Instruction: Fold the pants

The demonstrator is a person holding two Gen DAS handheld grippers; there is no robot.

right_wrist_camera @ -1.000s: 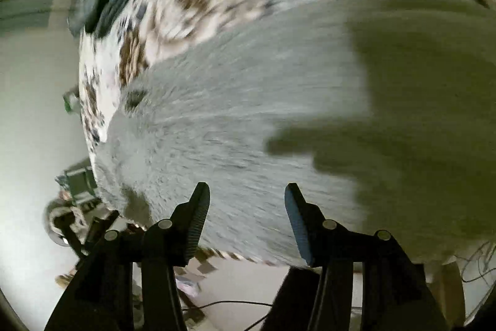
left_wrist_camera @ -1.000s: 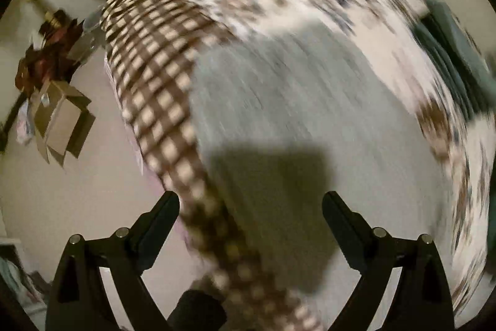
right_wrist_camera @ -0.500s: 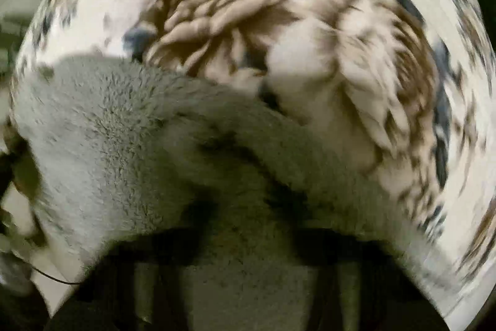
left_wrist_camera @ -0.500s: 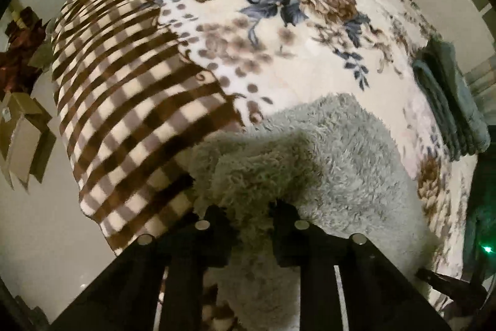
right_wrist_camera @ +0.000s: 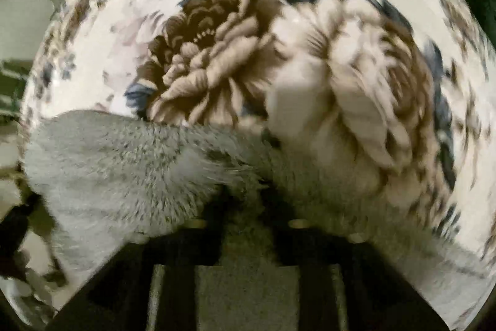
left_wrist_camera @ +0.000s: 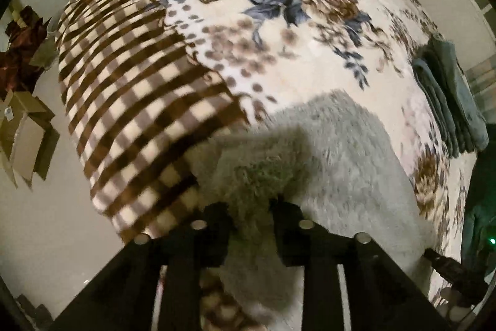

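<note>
i'm mid-fold, carrying a pinched edge of the fluffy grey pants [left_wrist_camera: 338,163] across the flowered blanket [left_wrist_camera: 279,30]. my left gripper [left_wrist_camera: 252,225] has a tuft bunched between its narrow jaws, which are easing apart though the pads seem to press the pile. my right gripper [right_wrist_camera: 248,207] is opening too, fabric [right_wrist_camera: 130,163] heaped over and between its jaws; blur hides whether it grips. next i judge i lay the edge flat on the blanket, short of the dark folded stack [left_wrist_camera: 449,101], and let go.
</note>
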